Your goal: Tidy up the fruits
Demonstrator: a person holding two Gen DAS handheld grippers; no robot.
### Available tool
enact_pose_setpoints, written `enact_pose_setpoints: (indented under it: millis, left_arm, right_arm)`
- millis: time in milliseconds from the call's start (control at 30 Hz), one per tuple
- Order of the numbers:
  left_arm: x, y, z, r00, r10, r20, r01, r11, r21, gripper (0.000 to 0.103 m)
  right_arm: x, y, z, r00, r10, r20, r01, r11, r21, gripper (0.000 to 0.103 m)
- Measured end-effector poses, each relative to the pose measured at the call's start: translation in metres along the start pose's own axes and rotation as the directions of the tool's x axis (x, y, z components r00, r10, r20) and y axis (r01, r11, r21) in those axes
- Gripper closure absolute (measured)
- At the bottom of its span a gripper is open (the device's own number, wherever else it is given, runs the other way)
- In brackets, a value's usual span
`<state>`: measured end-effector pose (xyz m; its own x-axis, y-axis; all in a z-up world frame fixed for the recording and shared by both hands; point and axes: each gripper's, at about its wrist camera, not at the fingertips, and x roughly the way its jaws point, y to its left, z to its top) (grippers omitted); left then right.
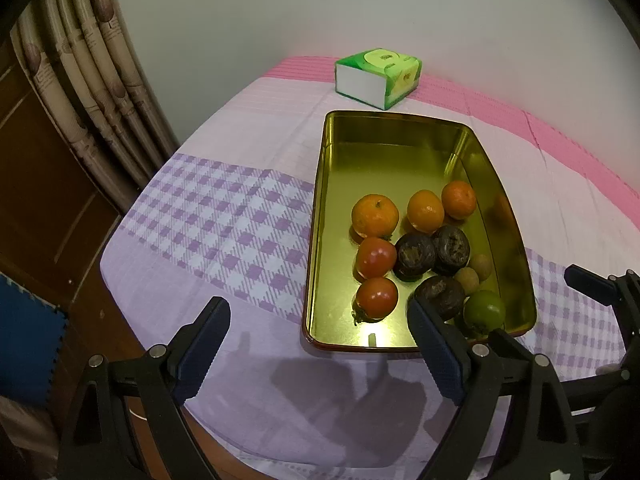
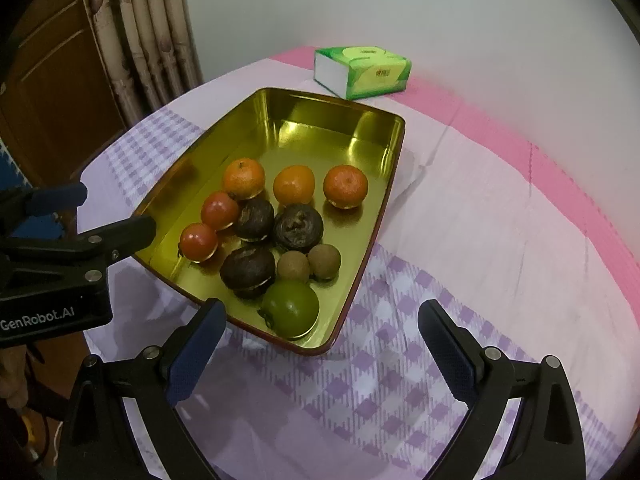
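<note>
A: Tabletop (image 2: pixel 500 216) under a lilac checked cloth, gold tray (image 2: pixel 384 184) lying on it, green tissue pack (image 2: pixel 364 70) beyond the tray's far end.

B: Fruit?

A: All in the tray's near half: three oranges (image 2: pixel 294 185) farthest, three dark wrinkled fruits (image 2: pixel 298 227), two tomatoes (image 2: pixel 219 210), one green fruit (image 2: pixel 291 310), two small brown ones (image 2: pixel 293 266).

B: Fingers?

A: Left gripper (image 1: pixel 318 346) and right gripper (image 2: pixel 322 350) both spread, empty, above the tray's near end.

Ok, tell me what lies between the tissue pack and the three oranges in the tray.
Only bare tray floor and its far wall lie between the tissue pack and the oranges; no fruit sits there. The right wrist view shows it best.
</note>
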<state>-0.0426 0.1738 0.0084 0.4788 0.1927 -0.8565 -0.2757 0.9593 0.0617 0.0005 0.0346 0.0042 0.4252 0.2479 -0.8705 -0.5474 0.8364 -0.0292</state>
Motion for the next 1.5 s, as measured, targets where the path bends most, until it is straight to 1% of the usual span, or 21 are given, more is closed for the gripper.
enact_pose_setpoints:
  millis: [1500]
  left_arm:
    - [0.0020,-0.0006,-0.0012,1.000,0.004,0.002,-0.004,1.000,0.004,0.015]
  right_arm:
    - [0.0078,0.0041,-0.0069,1.000,0.018,-0.019,-0.018,1.000,0.012,0.007]
